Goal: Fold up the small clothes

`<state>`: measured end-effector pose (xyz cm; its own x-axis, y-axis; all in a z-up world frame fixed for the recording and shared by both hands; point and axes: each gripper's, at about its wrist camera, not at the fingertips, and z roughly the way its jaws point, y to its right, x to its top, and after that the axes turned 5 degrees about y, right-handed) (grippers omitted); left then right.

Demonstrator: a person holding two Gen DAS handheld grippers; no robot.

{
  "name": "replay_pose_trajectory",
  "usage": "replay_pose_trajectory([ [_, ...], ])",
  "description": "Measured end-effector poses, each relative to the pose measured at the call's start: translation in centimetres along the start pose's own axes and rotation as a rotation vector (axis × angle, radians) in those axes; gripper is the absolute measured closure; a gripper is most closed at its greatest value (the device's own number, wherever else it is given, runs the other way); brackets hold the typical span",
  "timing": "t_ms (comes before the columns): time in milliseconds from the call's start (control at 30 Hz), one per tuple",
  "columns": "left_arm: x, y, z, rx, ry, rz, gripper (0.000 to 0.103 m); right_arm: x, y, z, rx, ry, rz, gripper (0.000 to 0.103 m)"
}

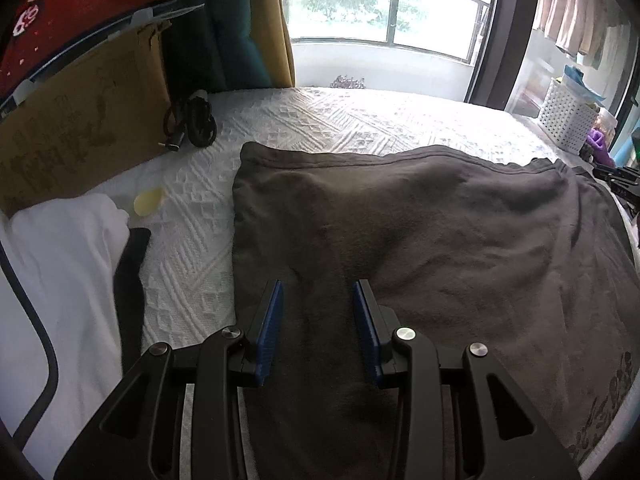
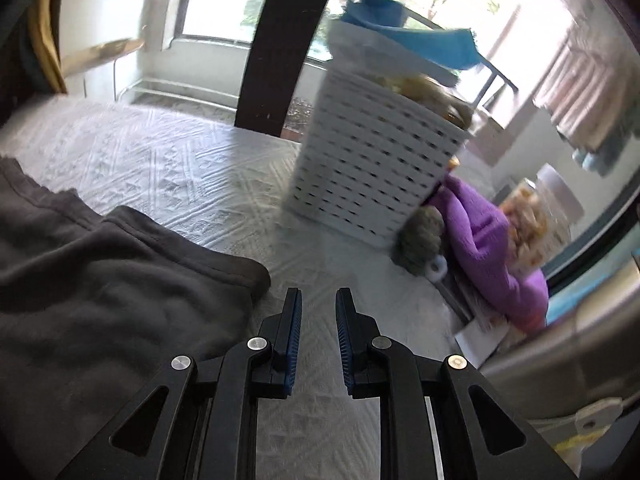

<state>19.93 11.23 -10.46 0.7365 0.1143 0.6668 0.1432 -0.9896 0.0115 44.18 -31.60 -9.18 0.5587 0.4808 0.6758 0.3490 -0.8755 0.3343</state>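
A dark grey garment [image 1: 440, 220] lies spread on the white textured bedcover [image 1: 320, 120], its hemmed edge at the far side. My left gripper [image 1: 318, 284] hangs over the garment's near left part with its jaws partly apart. A crease of the fabric runs under the gap, and the blue pads [image 1: 270, 332] show bare. In the right wrist view the garment's corner [image 2: 100, 280] lies to the left of my right gripper [image 2: 318, 292]. That gripper is over bare bedcover [image 2: 180, 168], its jaws a narrow gap apart with nothing between them.
A white slatted basket [image 2: 372, 176] stands on the bed's right side with a purple cloth [image 2: 484, 240] beside it. On the left lie a white garment [image 1: 60, 260] and a black piece [image 1: 130, 272], a cardboard box [image 1: 80, 128], a black cable [image 1: 198, 120] and a small yellow thing [image 1: 148, 201].
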Motion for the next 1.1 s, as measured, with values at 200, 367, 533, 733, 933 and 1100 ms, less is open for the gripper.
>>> replay_pose_trajectory([
  [200,-0.3,-0.7,-2.4,0.012,0.031,-0.001,0.067,-2.1,-1.2,-4.2,0.057,0.045,0.037,0.005],
  [367,-1.7,-1.7,-4.5,0.004,0.043,-0.011,0.063,-4.5,-2.4,-6.9,0.080,0.024,0.071,0.005],
  [533,-4.4,-2.7,-7.1,-0.042,0.057,-0.031,0.048,-6.5,-3.9,-9.1,0.092,0.009,0.093,0.005],
  [733,-7.4,-2.9,-8.7,-0.132,0.044,-0.046,0.047,-9.2,-6.2,-12.1,0.099,0.009,0.142,0.005],
  [933,-9.6,-2.2,-8.9,-0.186,0.002,-0.023,0.047,-11.7,-8.0,-13.7,0.087,-0.006,0.154,0.005],
  [1100,-11.2,-2.1,-8.9,-0.230,0.026,0.011,0.089,-14.1,-9.1,-14.4,0.063,-0.038,0.142,0.005],
])
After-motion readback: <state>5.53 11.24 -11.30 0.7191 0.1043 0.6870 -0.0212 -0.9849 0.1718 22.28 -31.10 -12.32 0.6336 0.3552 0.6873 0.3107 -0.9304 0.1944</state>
